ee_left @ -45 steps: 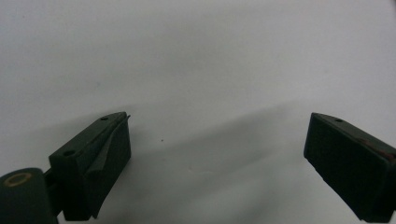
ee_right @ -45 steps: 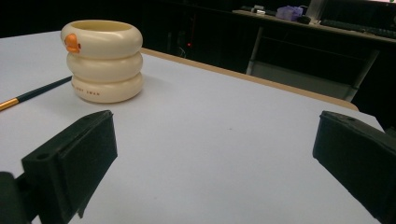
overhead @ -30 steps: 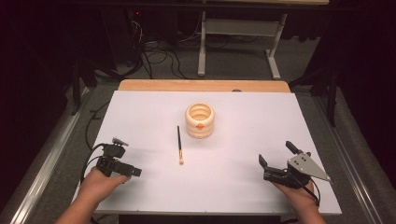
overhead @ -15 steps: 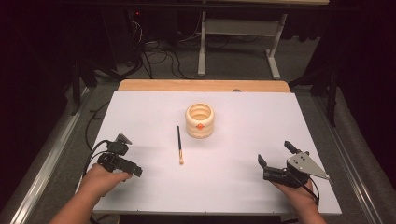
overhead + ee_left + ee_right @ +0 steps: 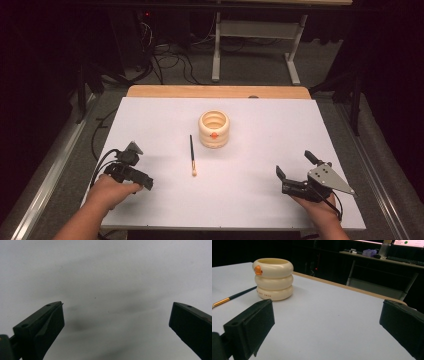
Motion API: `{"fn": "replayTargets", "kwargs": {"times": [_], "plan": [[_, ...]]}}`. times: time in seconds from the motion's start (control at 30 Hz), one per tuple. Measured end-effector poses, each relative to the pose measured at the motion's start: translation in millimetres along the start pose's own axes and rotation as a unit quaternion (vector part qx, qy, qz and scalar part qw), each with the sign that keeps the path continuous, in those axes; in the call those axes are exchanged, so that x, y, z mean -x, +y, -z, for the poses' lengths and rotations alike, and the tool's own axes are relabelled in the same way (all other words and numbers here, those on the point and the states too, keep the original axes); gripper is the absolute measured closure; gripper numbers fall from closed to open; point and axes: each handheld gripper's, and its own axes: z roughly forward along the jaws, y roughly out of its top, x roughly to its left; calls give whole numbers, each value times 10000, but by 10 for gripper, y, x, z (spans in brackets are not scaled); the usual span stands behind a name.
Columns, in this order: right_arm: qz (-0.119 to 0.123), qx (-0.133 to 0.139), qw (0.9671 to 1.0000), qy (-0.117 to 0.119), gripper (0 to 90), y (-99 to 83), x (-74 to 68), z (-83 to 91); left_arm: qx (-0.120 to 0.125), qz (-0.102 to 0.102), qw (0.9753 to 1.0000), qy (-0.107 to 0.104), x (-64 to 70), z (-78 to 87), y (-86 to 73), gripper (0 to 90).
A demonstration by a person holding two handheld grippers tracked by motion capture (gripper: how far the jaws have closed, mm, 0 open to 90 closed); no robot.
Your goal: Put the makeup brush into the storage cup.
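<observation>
A cream pot (image 5: 214,129) made of stacked rings, with a small orange mark on its side, stands at the table's middle. It also appears at the upper left of the right gripper view, as the pot (image 5: 273,278). A thin dark brush (image 5: 192,155) with a pale tip lies just left of the pot, and its gold ferrule end (image 5: 227,300) shows there too. My left gripper (image 5: 141,165) sits near the front left, open, aimed down at bare white table (image 5: 117,315). My right gripper (image 5: 293,163) is open at the front right, with nothing between its jaws (image 5: 327,315).
The white table top (image 5: 310,125) has a wooden strip (image 5: 215,91) along its far edge. Beyond it are a desk frame (image 5: 255,45) and cables on the floor (image 5: 165,50). A metal rail (image 5: 55,165) runs along the left side.
My left gripper has edged slightly to the right and turned a little. The right gripper, pot and brush have stayed where they were.
</observation>
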Motion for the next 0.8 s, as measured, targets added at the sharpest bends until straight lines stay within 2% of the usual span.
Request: {"fn": "replayTargets", "kwargs": {"times": [0.2,0.33,0.43,0.63,0.8], "plan": [[-9,6,10000,-83,12,20,6,16,105,56,9999,-114,57,83,11,6],[-17,6,9999,-128,11,27,15,29,140,28,9999,-66,116,110,42,6],[-22,29,9999,-136,11,27,20,33,209,84,9997,-68,162,127,91,6],[-41,51,9999,-142,12,26,31,34,238,52,9994,-246,284,123,200,7],[-62,29,9999,-126,12,17,44,27,187,10,9994,-291,385,133,316,7]]}}
